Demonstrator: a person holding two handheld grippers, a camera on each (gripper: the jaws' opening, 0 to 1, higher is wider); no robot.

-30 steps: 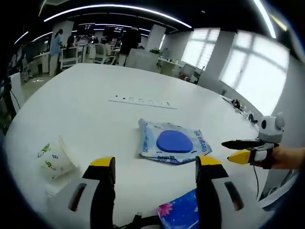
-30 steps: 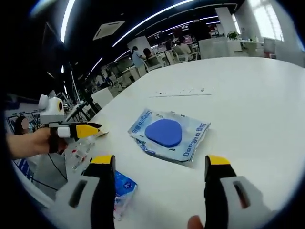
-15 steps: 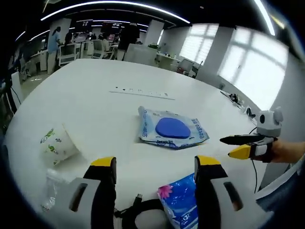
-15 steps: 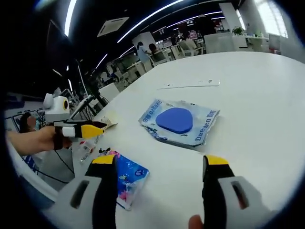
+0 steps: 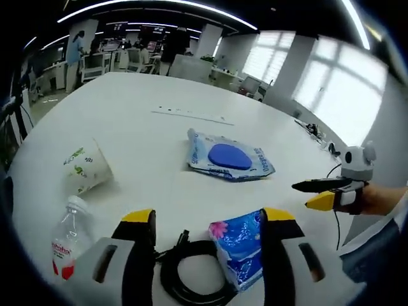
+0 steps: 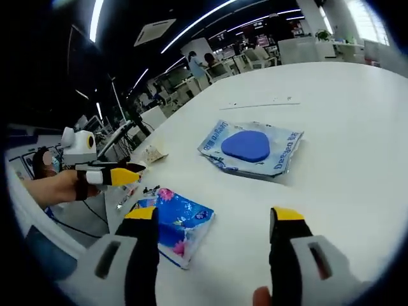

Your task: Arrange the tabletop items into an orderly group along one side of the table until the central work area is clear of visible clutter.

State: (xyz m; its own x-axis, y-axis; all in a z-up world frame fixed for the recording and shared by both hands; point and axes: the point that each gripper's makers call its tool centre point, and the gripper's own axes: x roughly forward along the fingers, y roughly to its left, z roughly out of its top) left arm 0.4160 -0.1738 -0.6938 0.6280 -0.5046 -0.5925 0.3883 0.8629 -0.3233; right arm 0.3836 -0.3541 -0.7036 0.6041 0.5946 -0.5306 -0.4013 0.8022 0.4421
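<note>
White tabletop [image 5: 127, 127]: clutter still scattered, nothing grouped yet.
Centre: wet-wipes pack [image 5: 229, 162], blue lid up.
Near edge: paper cup [image 5: 86, 169] tipped over, plastic bottle [image 5: 67, 233], black cable [image 5: 191, 274], blue tissue pack [image 5: 239, 255].
Left gripper [image 5: 207, 223]: jaws wide apart, holding nothing.
Right gripper [image 6: 213, 220]: likewise spread, empty, poised over tissue pack.

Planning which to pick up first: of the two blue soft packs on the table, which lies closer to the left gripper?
The floral blue tissue pack, lying right at the left gripper, beside the black cable coil. The wipes pack with the blue oval lid lies farther out toward the table's middle.
</note>
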